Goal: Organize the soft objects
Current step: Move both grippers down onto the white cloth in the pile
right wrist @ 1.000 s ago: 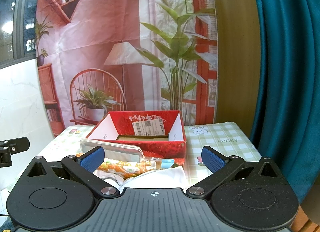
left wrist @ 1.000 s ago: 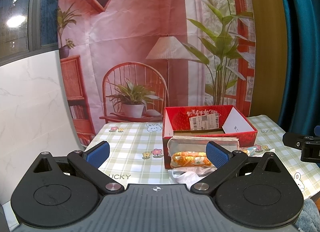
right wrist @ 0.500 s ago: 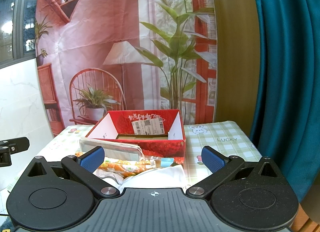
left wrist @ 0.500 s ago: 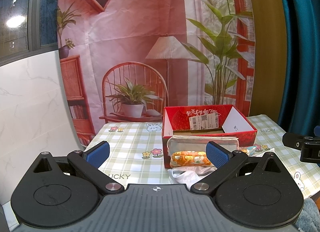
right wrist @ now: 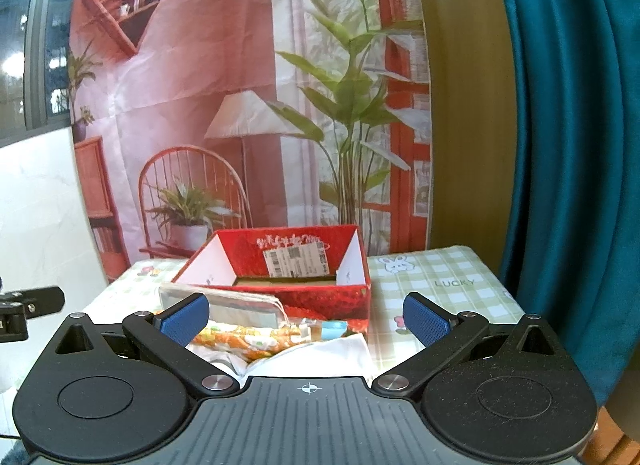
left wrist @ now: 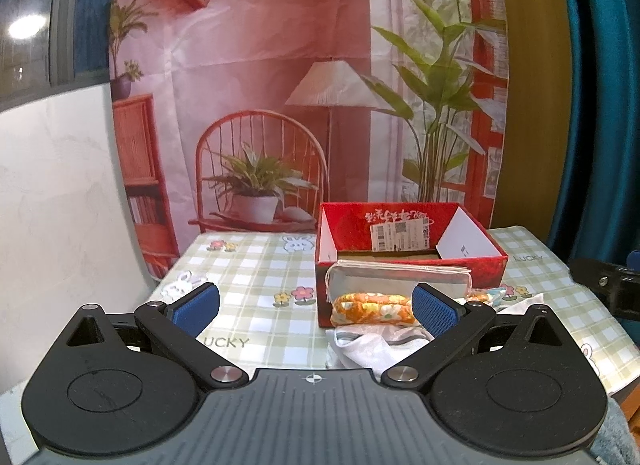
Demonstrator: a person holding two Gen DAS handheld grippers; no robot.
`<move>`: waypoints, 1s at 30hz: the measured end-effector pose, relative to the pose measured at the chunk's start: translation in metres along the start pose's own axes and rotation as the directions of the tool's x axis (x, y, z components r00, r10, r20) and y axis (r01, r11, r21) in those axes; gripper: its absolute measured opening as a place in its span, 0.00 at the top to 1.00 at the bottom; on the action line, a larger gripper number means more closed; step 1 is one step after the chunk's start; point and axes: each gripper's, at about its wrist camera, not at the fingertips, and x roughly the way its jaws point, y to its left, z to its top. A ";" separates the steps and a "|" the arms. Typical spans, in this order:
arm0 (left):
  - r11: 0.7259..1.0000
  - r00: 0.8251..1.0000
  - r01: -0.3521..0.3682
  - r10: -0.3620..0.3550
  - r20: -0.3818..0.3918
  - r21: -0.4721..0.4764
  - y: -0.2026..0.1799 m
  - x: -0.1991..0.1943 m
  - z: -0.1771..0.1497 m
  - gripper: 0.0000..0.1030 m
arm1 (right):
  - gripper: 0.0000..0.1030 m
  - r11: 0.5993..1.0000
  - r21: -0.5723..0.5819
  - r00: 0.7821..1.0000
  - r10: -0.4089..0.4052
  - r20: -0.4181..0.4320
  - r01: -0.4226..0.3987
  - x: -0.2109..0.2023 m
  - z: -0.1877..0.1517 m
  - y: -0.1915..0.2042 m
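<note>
**Both grippers spread wide above a checked table, soft things heaped before a red box**

Nearest, the left gripper (left wrist: 315, 307) and the right gripper (right wrist: 306, 317) each hold their blue-padded fingers far apart, with nothing between them. Below them lies a table (left wrist: 256, 265) under a green-and-white checked cloth printed with flowers, rabbits and the word LUCKY.

On it, just beyond the fingers, a crumpled white cloth (left wrist: 372, 341) lies at the near edge of the heap. Behind it, and touching it, sits an orange floral roll (left wrist: 370, 308), its long axis running left to right, parallel to the box front. Just behind the roll a flat grey pouch (left wrist: 396, 279) leans against the box, also lying lengthwise left to right.

The red cardboard box (right wrist: 320, 297) stands open at the top, flaps upright, a white shipping label (right wrist: 298, 259) on its inner far wall; its floor looks bare.

Farther off hangs a printed backdrop (left wrist: 280, 85) showing a chair, lamp and plants. A teal curtain (right wrist: 568, 145) hangs to the right, a white wall (left wrist: 60, 185) and window to the left.
</note>
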 end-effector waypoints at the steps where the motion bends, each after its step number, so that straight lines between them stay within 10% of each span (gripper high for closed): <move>1: 1.000 1.000 0.000 0.000 -0.005 -0.009 0.001 0.002 -0.001 0.00 | 0.00 1.000 0.008 1.000 0.005 0.013 -0.005 -0.001 -0.002 -0.002; 30: 0.984 0.975 0.156 -0.167 -0.147 -0.088 0.010 0.085 -0.056 0.11 | 0.07 0.997 -0.004 0.987 0.075 -0.141 -0.077 0.064 -0.075 -0.017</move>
